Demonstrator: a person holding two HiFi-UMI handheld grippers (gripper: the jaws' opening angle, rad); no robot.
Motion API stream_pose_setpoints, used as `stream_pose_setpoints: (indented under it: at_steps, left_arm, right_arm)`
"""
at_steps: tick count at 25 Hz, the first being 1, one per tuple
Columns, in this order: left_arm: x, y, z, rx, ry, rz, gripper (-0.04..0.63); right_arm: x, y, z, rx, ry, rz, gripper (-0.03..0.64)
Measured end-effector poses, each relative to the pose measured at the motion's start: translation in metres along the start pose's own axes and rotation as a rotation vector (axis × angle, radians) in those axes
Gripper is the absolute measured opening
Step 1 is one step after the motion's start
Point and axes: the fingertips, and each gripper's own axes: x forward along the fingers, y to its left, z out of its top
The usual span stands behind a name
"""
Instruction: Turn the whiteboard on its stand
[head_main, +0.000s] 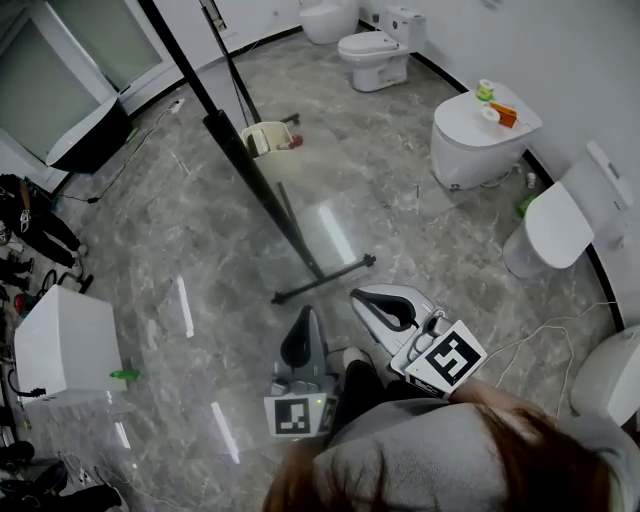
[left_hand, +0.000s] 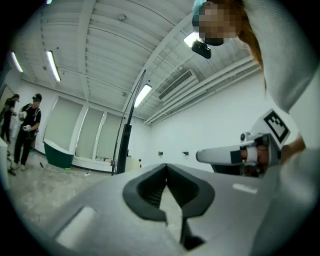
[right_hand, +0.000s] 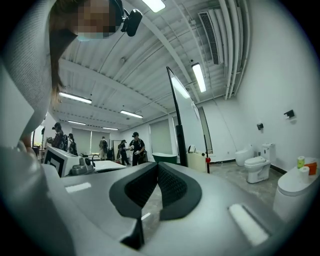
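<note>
The whiteboard (head_main: 243, 160) stands edge-on to me, its black frame running from the top of the head view down to a foot bar (head_main: 322, 279) on the floor. In the left gripper view its dark post (left_hand: 123, 145) rises well ahead; the right gripper view shows the pale board face (right_hand: 189, 117). Both grippers hang low in front of me, short of the foot bar and touching nothing. The left gripper (head_main: 309, 313) (left_hand: 166, 165) is shut and empty. The right gripper (head_main: 358, 296) (right_hand: 157, 163) has its tips together, with nothing between them.
Toilets (head_main: 375, 55) (head_main: 480, 135) (head_main: 555, 225) line the curved right wall. A cream bin (head_main: 265, 138) sits beside the board. A white box (head_main: 60, 345) stands at the left, with people (right_hand: 135, 145) beyond. Cables (head_main: 540, 335) trail on the marble floor at the right.
</note>
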Motion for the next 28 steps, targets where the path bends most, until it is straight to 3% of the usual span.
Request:
stream_pose_setpoints:
  at_steps: [5,12,18,28]
  left_arm:
    - [-0.032,-0.046,-0.014,-0.052,0.021,0.032,0.000]
    - [-0.069,-0.065,-0.004,-0.033,0.021,0.070,0.000]
    - [-0.077,-0.069,0.004,0.005,0.026,0.024,0.000]
    - [-0.095,-0.069,0.010,-0.001,-0.003,-0.018,0.000]
  right_arm:
    - [-0.045,0.025,-0.018,0.042,0.060,0.035,0.002]
    - [-0.065,0.052,-0.013,0.042,0.048,0.069,0.002]
    - [-0.075,0.063,-0.008,0.022,0.049,0.028,0.002]
    - [-0.076,0.088,-0.006,-0.023,0.033,0.026,0.003]
